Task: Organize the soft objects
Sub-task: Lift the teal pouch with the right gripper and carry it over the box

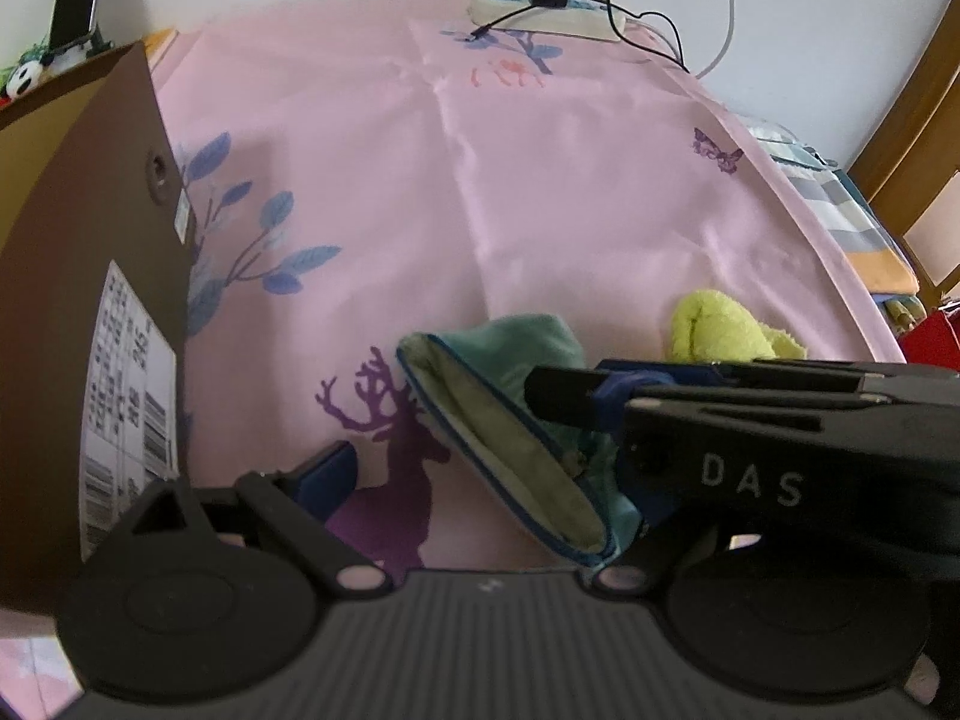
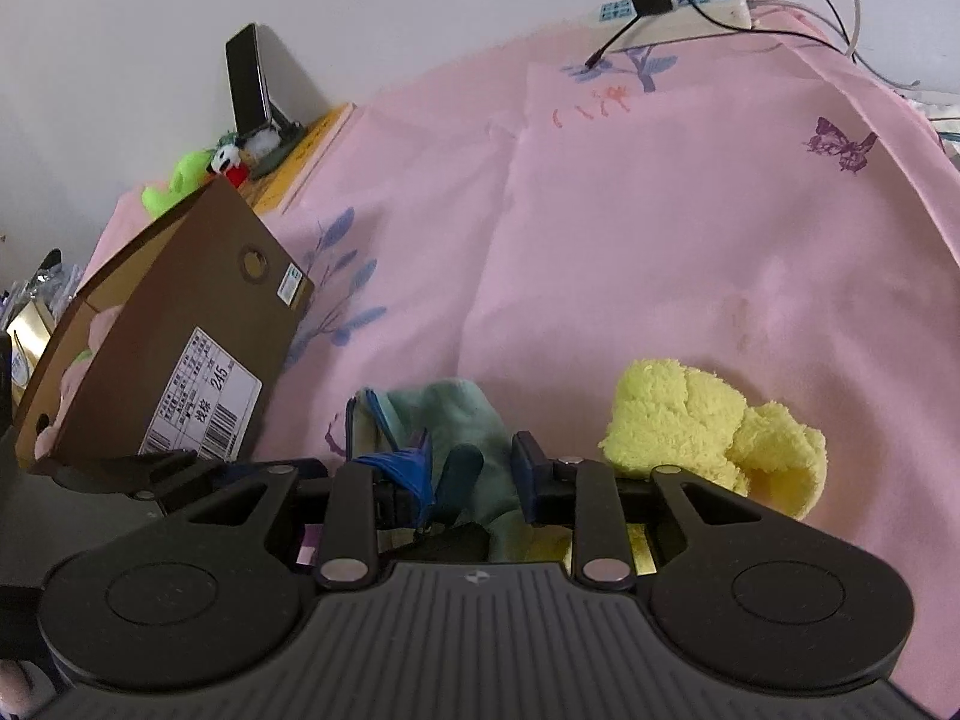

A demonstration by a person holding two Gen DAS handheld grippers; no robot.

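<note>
1. Teal knit with a blue-trimmed mouth and pale lining, the teal sock (image 1: 510, 420) lies crumpled on the pink sheet (image 1: 540, 210), at 6 o'clock in both views and just ahead of both tools.
2. Spread wide, the left gripper (image 1: 480, 468) straddles the sock's mouth without pressing on it; one blue finger (image 1: 330, 474) sits at 8 o'clock on the deer print.
3. Reaching in from 3 o'clock in the left wrist view, the right gripper (image 1: 558, 399) appears pinched onto a fold of the sock's body.
4. Handling, as judged: light, limp and easy to stretch, the sock will sag and fold wherever it is unsupported. The trimmed rim looks the firmest hold, and a thick pinch of fabric should slip less than a single layer.
5. A fluffy yellow sock (image 2: 690, 426) waits at 4 o'clock, near the teal one but apart from it; equally soft, it should compress under the pads.
6. Only the right wrist view looks into the open cardboard box (image 2: 180, 324) at 9 o'clock, where pink and green soft pieces show inside. It also catches a phone on a stand (image 2: 246, 84) at 11 o'clock.
7. Only the left wrist view shows the sock's lining and the other tool's pinch from the side.
</note>
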